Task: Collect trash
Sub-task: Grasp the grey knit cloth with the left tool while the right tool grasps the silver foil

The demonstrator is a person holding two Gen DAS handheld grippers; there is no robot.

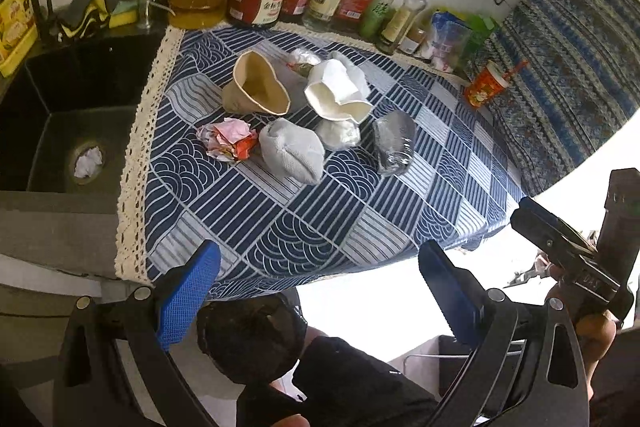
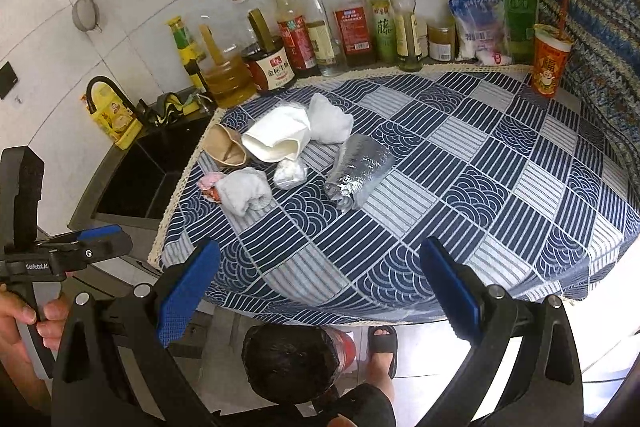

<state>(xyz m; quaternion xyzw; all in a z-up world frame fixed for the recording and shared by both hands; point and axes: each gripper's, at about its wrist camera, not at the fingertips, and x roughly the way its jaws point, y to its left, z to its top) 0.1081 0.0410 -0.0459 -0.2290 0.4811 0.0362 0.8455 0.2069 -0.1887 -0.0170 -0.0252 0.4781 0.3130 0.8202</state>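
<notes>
On the blue patterned tablecloth (image 2: pixel 460 163) lie two crushed paper cups, brown (image 2: pixel 224 147) and white (image 2: pixel 276 141), perhaps four crumpled wads (image 2: pixel 244 189) and one foil bundle (image 2: pixel 358 169). Both the left gripper (image 1: pixel 320 301) and right gripper (image 2: pixel 320 297) gape empty, the trash well ahead beyond their tips.

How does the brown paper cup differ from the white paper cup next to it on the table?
The brown paper cup is tan inside and out; the white paper cup is white. The brown one sits nearer the sink; the white one sits nearer the crumpled silver wrapper. Both are crushed, lie on their sides and are empty.
</notes>
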